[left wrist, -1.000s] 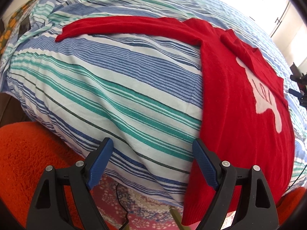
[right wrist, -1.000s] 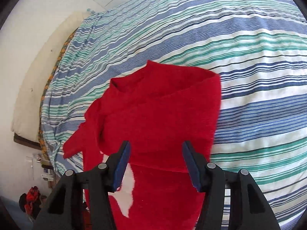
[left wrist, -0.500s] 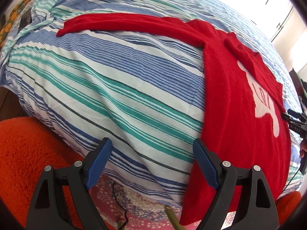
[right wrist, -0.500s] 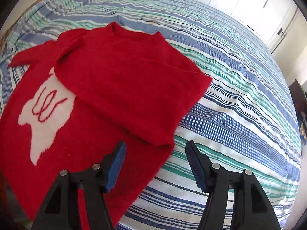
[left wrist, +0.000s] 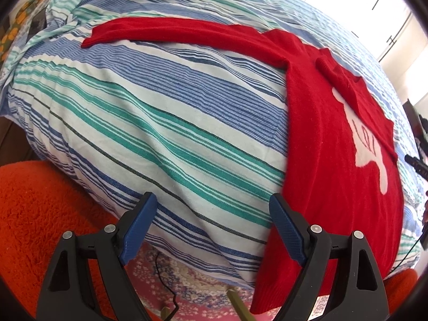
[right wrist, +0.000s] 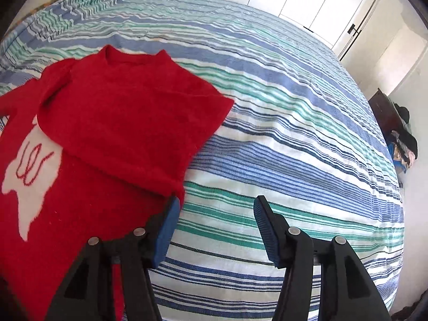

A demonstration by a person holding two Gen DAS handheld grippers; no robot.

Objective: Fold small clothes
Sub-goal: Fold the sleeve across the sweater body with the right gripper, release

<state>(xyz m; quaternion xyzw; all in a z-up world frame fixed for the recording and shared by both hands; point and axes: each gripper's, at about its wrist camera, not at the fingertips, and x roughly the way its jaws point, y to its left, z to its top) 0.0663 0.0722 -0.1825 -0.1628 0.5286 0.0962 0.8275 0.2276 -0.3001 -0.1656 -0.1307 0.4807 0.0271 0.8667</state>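
Observation:
A small red sweater with a white motif lies on the striped bed cover. Its one sleeve stretches out flat to the left; its hem hangs over the bed's near edge. In the right wrist view the sweater has its right side folded over the front, beside the white motif. My left gripper is open and empty above the bed's edge, just left of the sweater's hem. My right gripper is open and empty, just right of the folded edge.
An orange shaggy rug and a patterned rug with a cable lie on the floor below the bed. White wardrobe doors stand beyond the bed. Dark furniture with clothes is at the far right.
My right gripper has swung from over the folded sweater to its right edge, now over the striped cover. My left gripper has barely moved. The sweater lies still.

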